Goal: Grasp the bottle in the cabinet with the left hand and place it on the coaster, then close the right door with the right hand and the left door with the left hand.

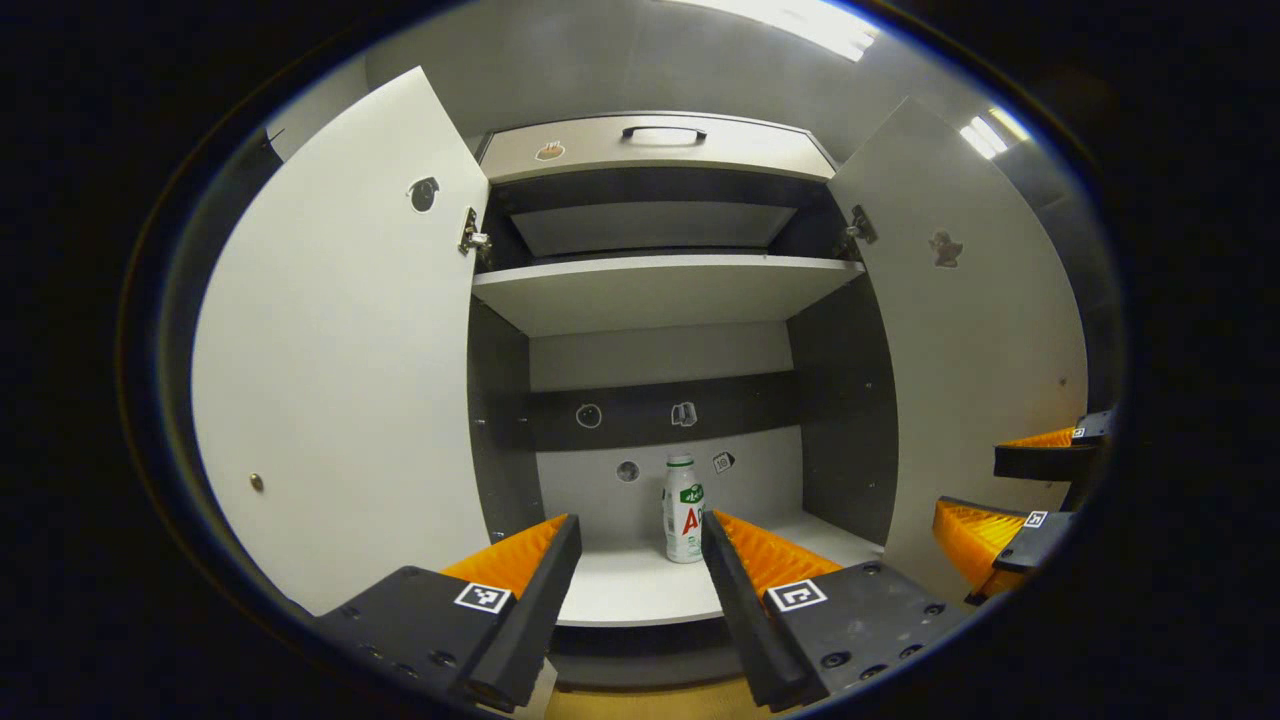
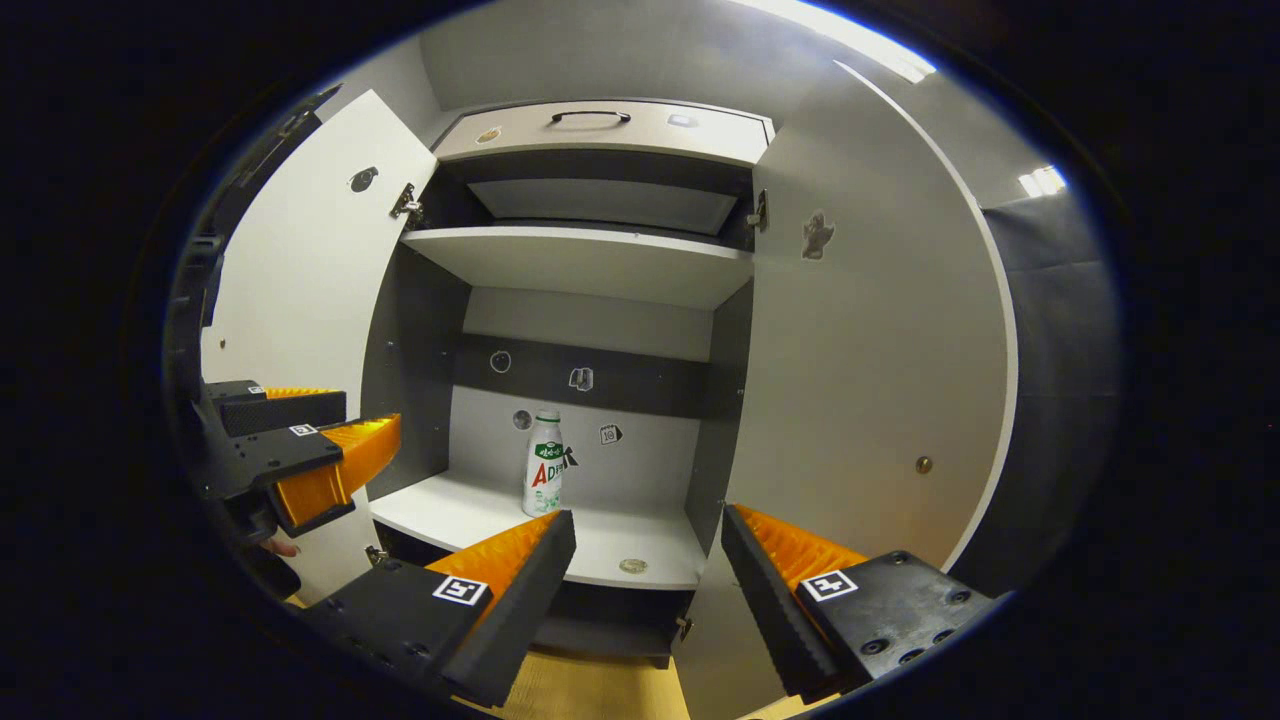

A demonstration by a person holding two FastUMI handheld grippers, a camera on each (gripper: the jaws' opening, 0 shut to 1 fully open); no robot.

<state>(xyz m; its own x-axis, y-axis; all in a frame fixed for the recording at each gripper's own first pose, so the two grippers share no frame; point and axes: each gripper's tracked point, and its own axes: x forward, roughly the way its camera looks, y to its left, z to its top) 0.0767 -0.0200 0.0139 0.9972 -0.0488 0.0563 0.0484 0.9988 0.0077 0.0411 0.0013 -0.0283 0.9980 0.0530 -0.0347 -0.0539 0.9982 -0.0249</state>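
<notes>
My left gripper (image 1: pixel 640 545) hung in front of the open cabinet (image 1: pixel 660 290), jaws wide apart w/ nothing between them; the bottle (image 1: pixel 684 508) stood upright on the lower shelf (image 1: pixel 620 585), far back near the rear wall, well beyond my fingertips and framed in the gap between them; no contact. Left door (image 1: pixel 340 360) and right door (image 1: pixel 975 340) were both swung wide open; a drawer w/ a dark handle (image 1: pixel 663 132) sat above the upper shelf (image 1: pixel 660 285). My right gripper (image 1: pixel 1010 500) showed at the right edge of the left gripper view, in front of the right door, jaws apart.

In the right gripper view my right gripper (image 2: pixel 648 545) was also spread open and empty, aimed at the lower shelf (image 2: pixel 470 515); bottle (image 2: pixel 543 463) upright toward the back, slightly left of centre; a small round disc (image 2: pixel 632 566) lay on the shelf's near edge, to the right of the bottle and apart from it; couldn't tell if it was the coaster. My left gripper (image 2: pixel 330 435) sat at the left, just in front of the left door (image 2: pixel 300 270), jaws apart; right door (image 2: pixel 870 350) stood open close beside my right finger.
</notes>
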